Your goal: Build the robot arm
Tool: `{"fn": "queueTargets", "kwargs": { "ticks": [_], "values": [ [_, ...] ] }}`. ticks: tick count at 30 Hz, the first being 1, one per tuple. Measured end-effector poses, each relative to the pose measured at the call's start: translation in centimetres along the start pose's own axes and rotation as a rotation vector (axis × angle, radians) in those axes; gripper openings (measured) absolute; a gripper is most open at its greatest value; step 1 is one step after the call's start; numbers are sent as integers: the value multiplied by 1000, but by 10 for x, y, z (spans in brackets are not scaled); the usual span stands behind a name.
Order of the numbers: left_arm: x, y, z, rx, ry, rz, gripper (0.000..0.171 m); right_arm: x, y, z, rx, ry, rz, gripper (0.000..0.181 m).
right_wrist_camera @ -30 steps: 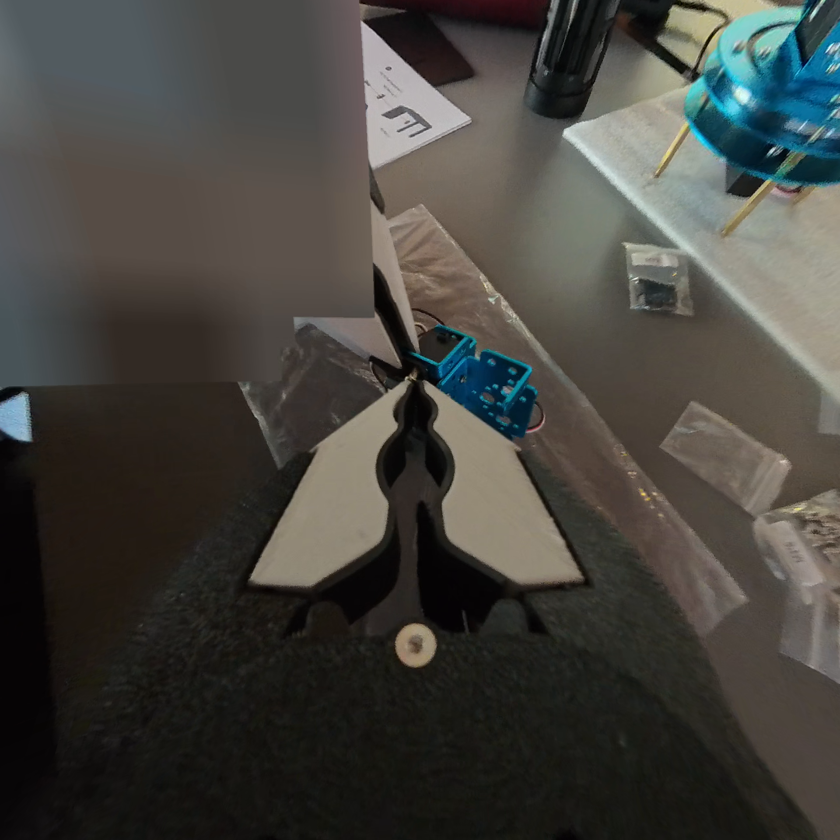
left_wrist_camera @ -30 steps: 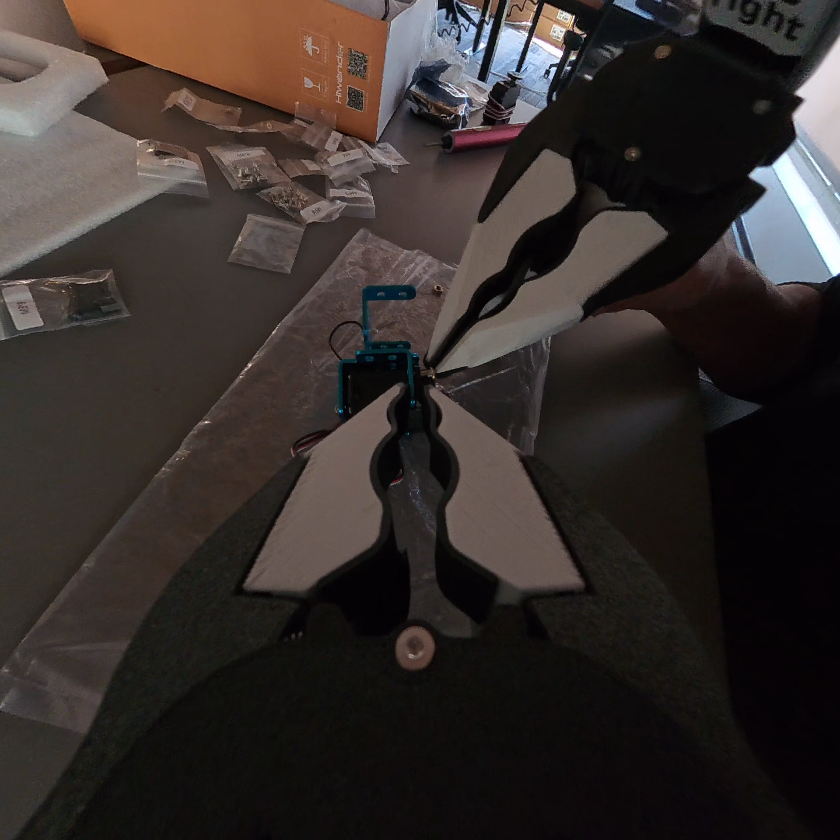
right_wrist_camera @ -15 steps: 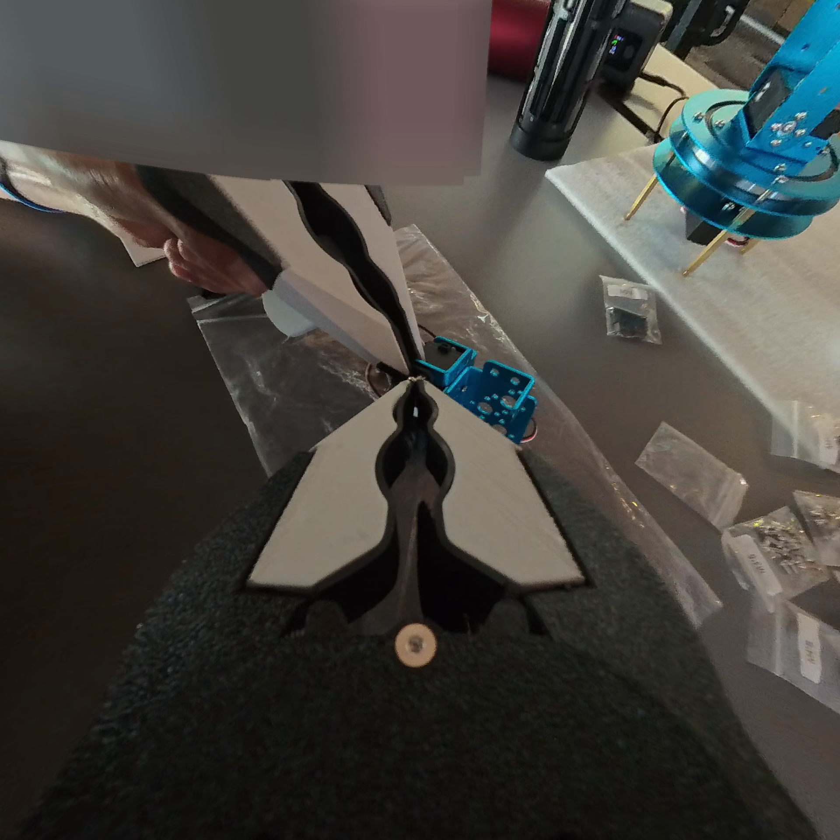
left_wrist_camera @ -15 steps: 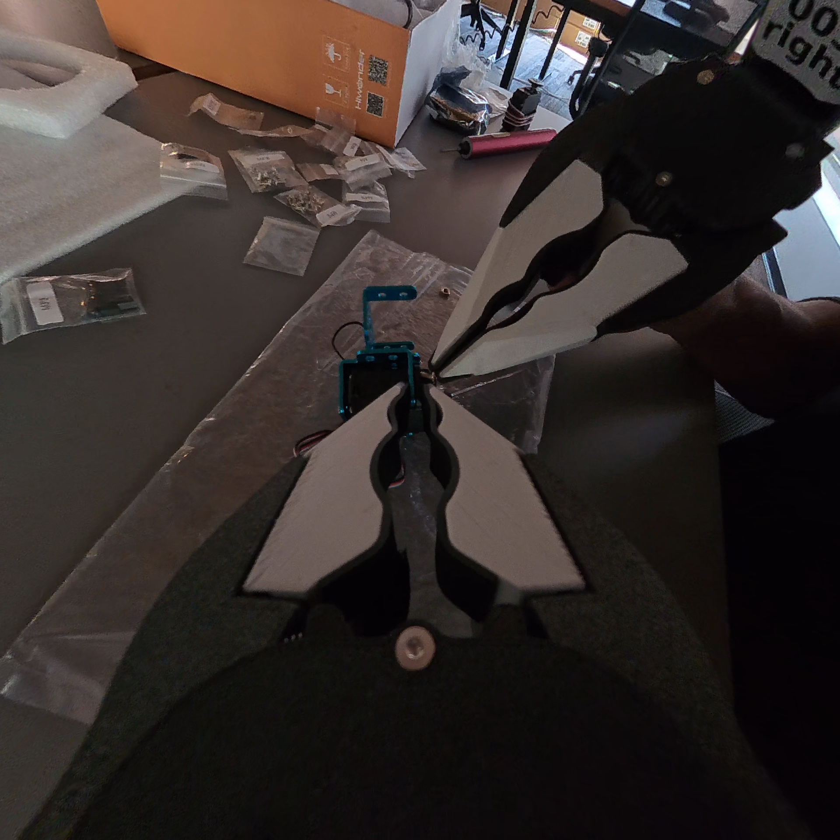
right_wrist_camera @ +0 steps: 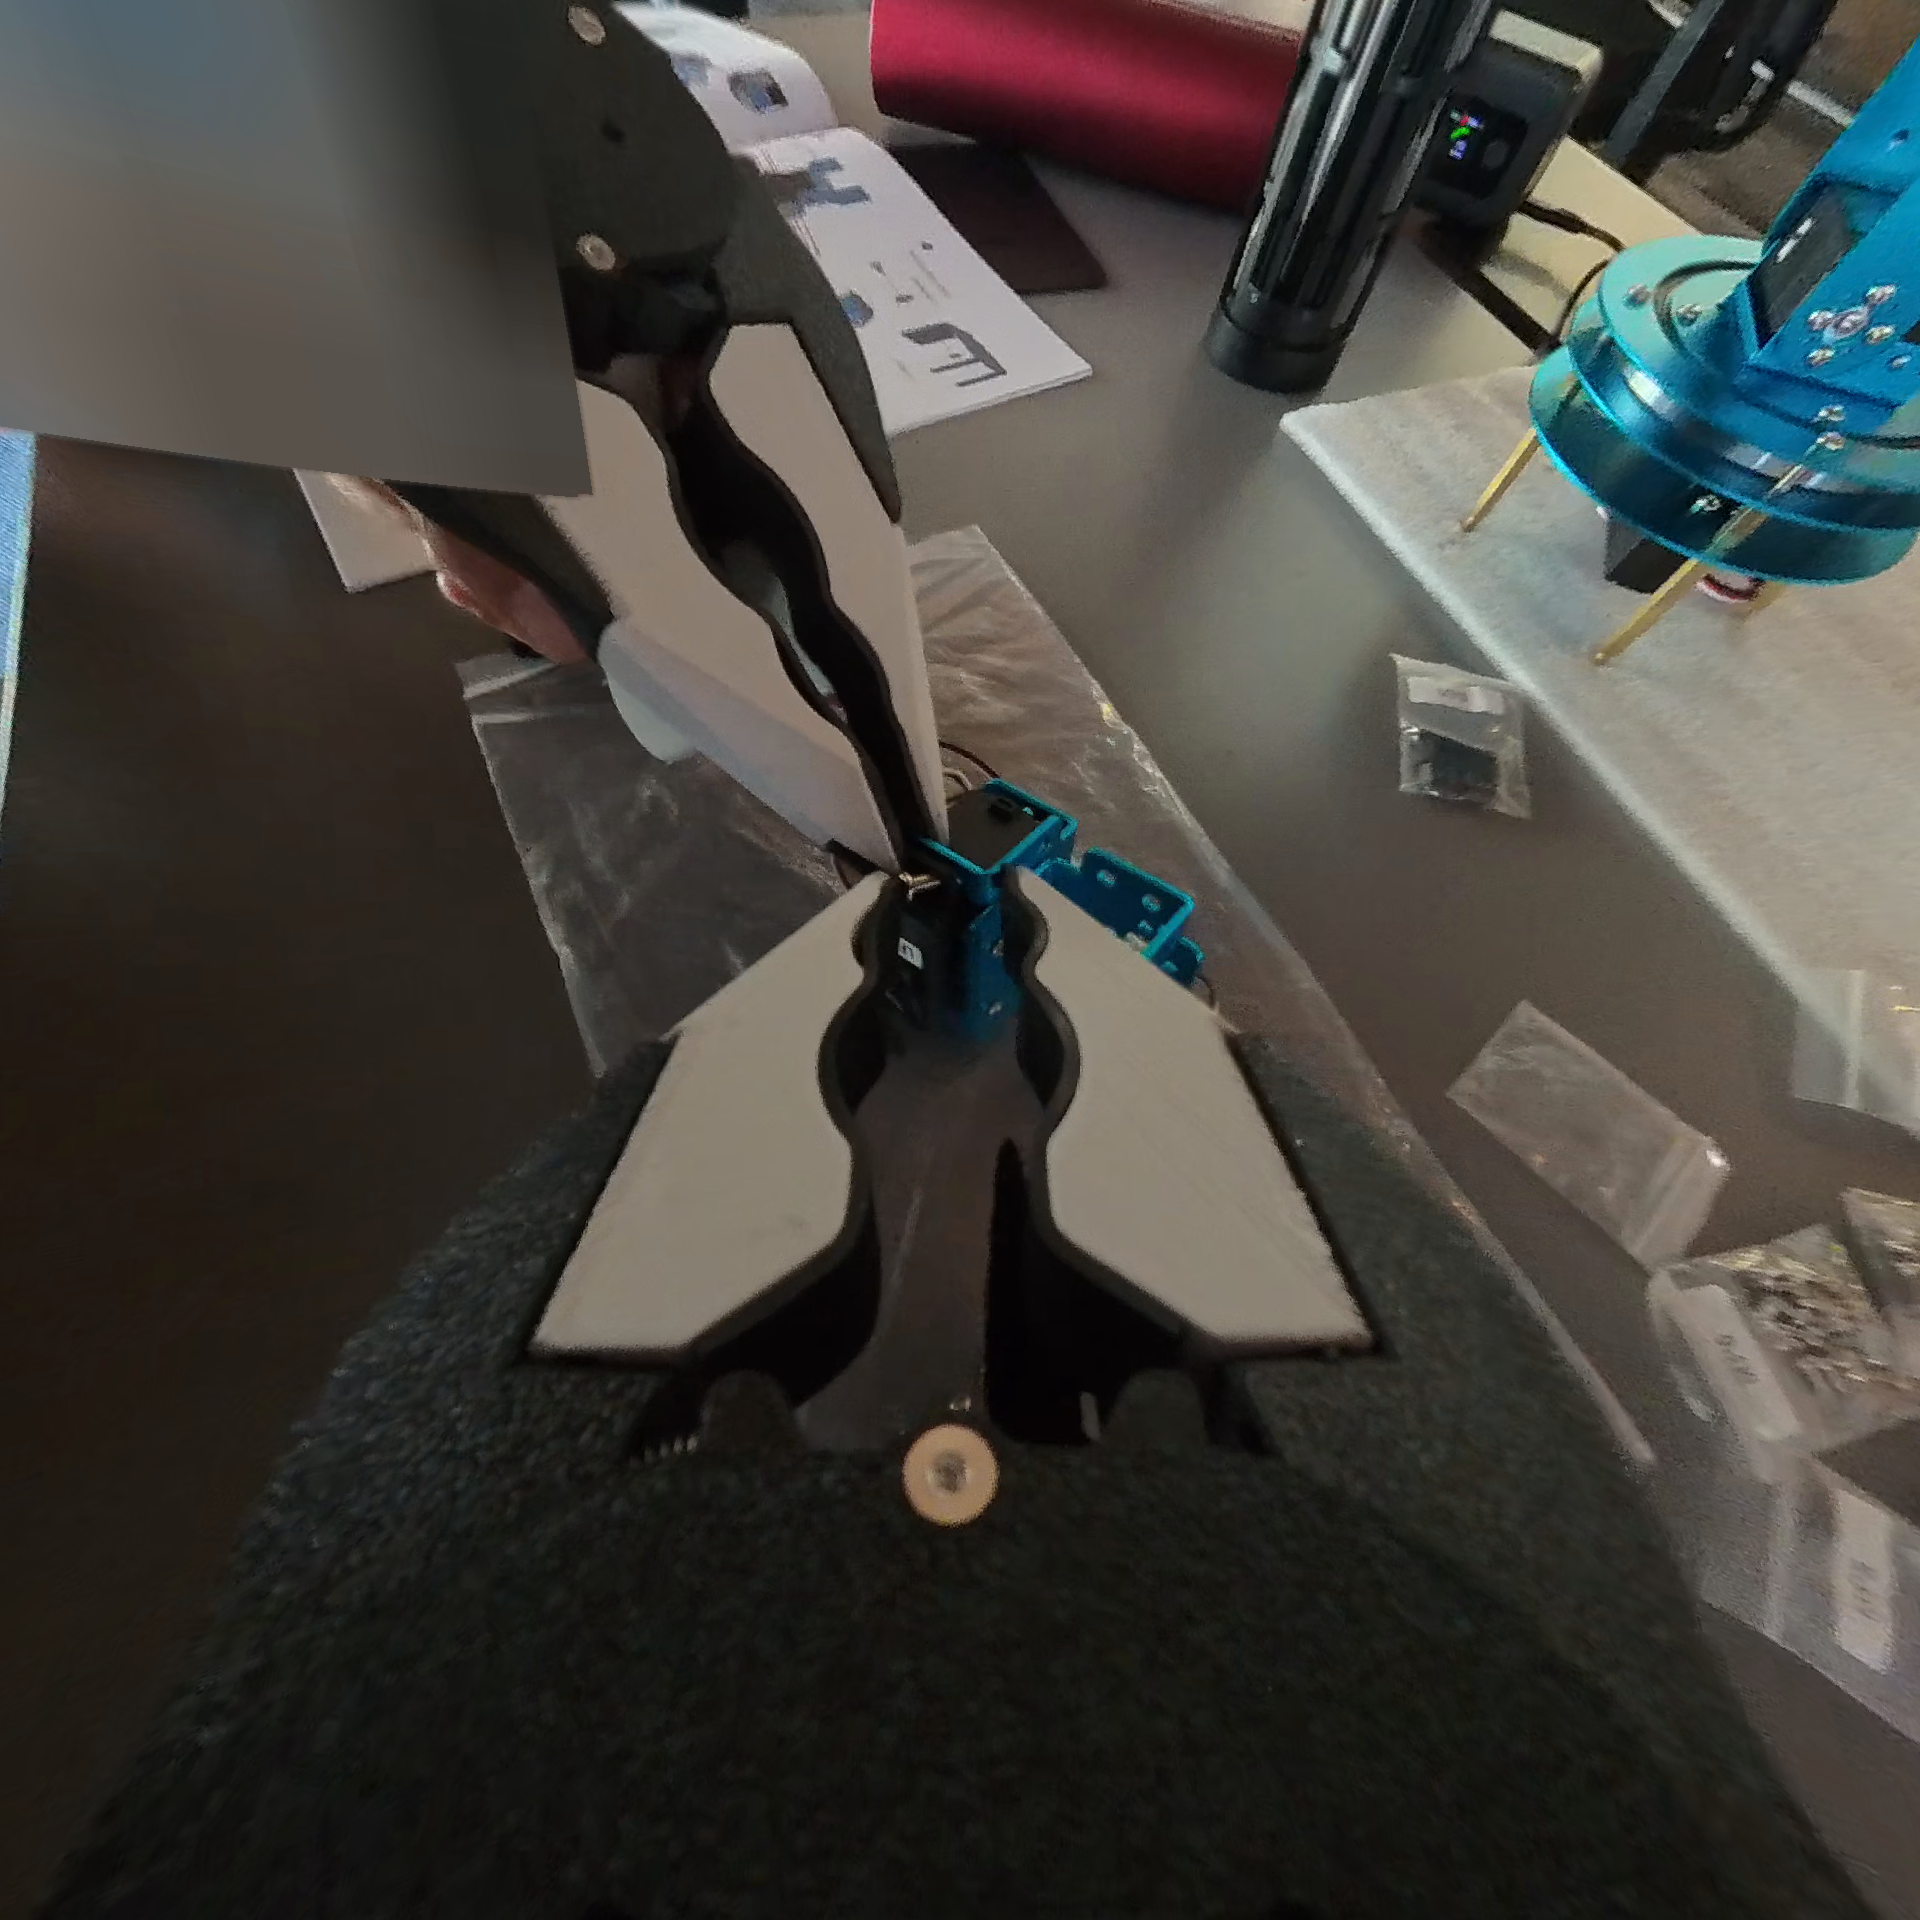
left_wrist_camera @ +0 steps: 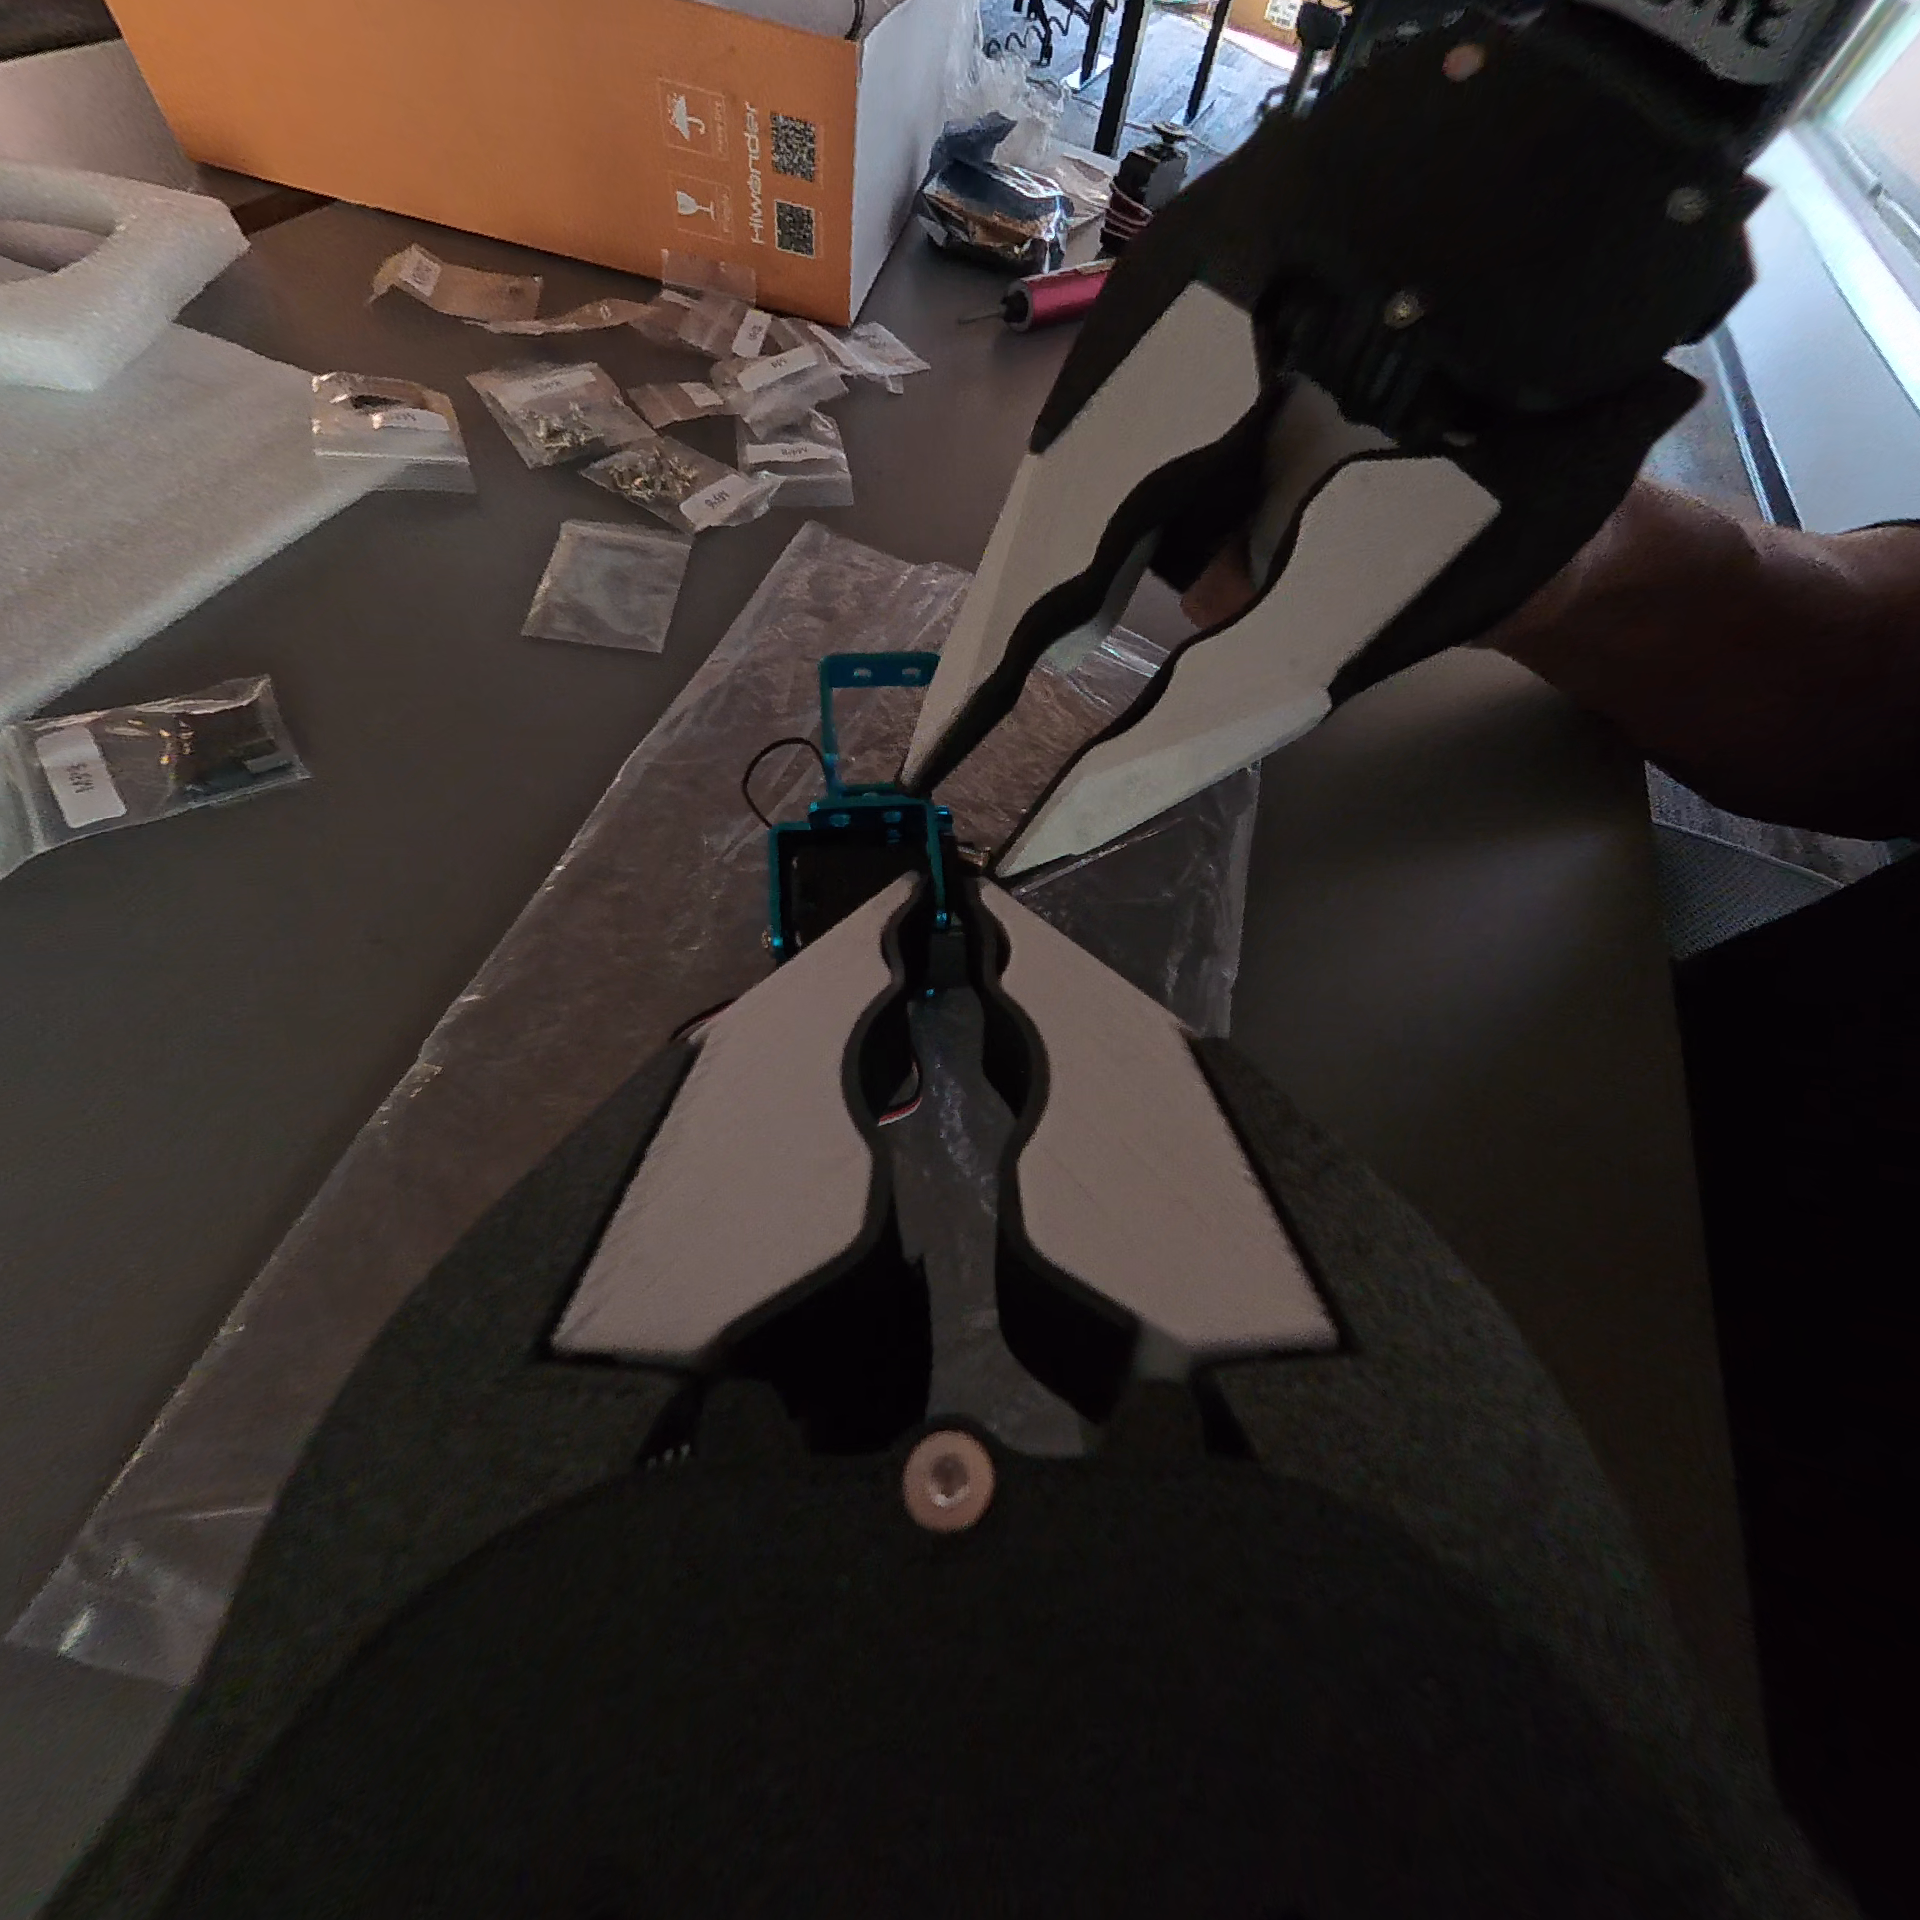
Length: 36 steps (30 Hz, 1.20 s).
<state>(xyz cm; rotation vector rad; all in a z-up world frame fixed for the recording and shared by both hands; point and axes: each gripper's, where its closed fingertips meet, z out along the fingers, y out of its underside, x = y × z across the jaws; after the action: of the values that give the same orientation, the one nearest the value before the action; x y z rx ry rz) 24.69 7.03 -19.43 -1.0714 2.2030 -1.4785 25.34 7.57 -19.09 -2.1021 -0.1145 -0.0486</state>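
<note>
Between the left claw's (left_wrist_camera: 951,883) fingertips sits the edge of a blue metal bracket (left_wrist_camera: 831,883) with a black servo inside it; the fingers are nearly together and clamped on that edge, pinning the part down on a clear plastic bag (left_wrist_camera: 644,935) spread under both claws. A small brass fastener (right_wrist_camera: 914,881) shows at the bracket's corner, just beside the left claw's tip.

Straight ahead of the left claw, the right claw (right_wrist_camera: 953,881) comes in from above with its fingers spread apart, straddling the same corner. Half a second ago those fingers were pinched together on the fastener; now they have parted and it rests at the bracket. Whether the spread fingers touch the bracket I cannot tell. A person's hand (left_wrist_camera: 1714,665) holds the right claw from behind.

Farther ahead and to the left of the left claw, small parts bags (left_wrist_camera: 665,478) lie scattered on the dark surface (left_wrist_camera: 260,987), then a white foam sheet (left_wrist_camera: 125,468) and an orange box (left_wrist_camera: 468,125). Beyond the right claw stand a booklet (right_wrist_camera: 935,312), a black cylinder (right_wrist_camera: 1309,208) and a blue round-based assembly (right_wrist_camera: 1714,416) on brass legs.
</note>
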Motion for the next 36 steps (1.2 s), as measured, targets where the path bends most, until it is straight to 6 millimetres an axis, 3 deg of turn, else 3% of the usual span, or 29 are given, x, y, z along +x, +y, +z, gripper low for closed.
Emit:
{"fn": "queueTargets", "kwargs": {
  "ticks": [9,12,14,21,23,28,32,36],
  "values": [
    [5,1,0,-40,38,101,7,-2,3,-1,47,-126,4,18],
    [16,2,0,-56,111,123,28,-2,3,-2,37,-169,-4,19],
    [17,2,1,-63,115,136,30,-1,3,-3,32,-194,-21,20],
    [8,-3,-9,-125,89,250,31,1,4,-3,50,-258,-63,19],
    [1,-4,-11,-123,81,290,40,2,4,-3,55,-270,-54,18],
    [-14,0,6,-132,117,296,52,4,3,-3,66,-269,-43,18],
    [-10,1,13,-119,225,214,49,3,4,-4,78,-262,-46,18],
    [-8,2,15,-106,215,268,48,1,4,-3,90,-278,-37,19]
  ]
}}
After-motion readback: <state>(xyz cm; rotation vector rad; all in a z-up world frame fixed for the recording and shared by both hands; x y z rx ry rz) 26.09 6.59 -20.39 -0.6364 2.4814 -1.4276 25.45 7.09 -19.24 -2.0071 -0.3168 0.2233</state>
